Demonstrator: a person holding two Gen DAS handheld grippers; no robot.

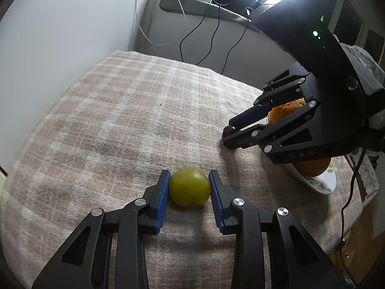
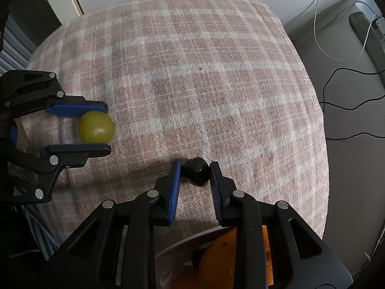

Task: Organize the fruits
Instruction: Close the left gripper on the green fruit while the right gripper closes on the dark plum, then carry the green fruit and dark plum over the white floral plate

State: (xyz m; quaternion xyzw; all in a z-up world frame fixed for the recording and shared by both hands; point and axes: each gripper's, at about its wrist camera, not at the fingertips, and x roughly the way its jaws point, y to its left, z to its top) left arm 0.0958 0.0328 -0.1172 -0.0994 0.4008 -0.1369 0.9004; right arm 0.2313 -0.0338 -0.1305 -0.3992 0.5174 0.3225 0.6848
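Left gripper (image 1: pixel 189 187) clamps the round yellow-green fruit (image 1: pixel 189 186); right gripper (image 2: pixel 195 174) pinches a small glossy black fruit (image 2: pixel 196 171) by the near edge of the pink plaid blanket (image 2: pixel 192 72), whose middle lies bare.

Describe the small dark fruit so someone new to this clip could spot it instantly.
On the plaid blanket, look just beyond the white plate of oranges. There the right gripper pinches a dark fruit. It is glossy, near black, and smaller than the yellow-green fruit.
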